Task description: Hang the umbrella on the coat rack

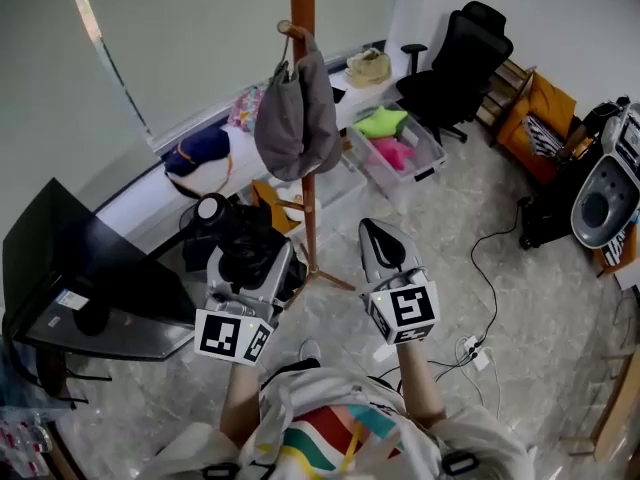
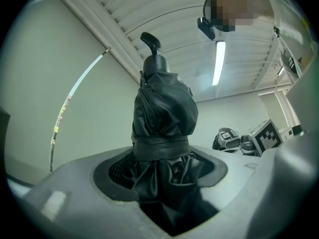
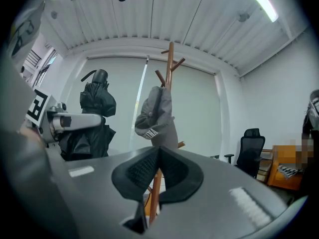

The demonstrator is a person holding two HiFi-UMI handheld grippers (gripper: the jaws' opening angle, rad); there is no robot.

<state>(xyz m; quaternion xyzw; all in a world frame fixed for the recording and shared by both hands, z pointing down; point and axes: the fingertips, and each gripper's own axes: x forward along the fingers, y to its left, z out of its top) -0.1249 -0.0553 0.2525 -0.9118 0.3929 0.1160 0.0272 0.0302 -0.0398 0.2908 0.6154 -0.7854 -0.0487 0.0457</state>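
Left gripper [image 2: 159, 183] jaws clamp the folded black fabric umbrella [image 2: 162, 113] upright, near the wooden coat rack [image 1: 303, 8]. Right gripper [image 3: 157, 171] jaws are shut, empty. I'd hook its top strap [image 2: 151, 40] over a free peg [image 3: 179, 62].

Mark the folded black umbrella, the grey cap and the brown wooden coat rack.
Folded black umbrella [image 2: 164, 108], left gripper view, fabric above strap.
Grey cap [image 1: 296, 118], head view, crown.
Brown wooden coat rack [image 1: 310, 220], head view, pole below cap.

Dim, greenish cast; ceiling tube light [image 2: 218, 62] glares; gripper views fisheye-warped, edges vignetted.
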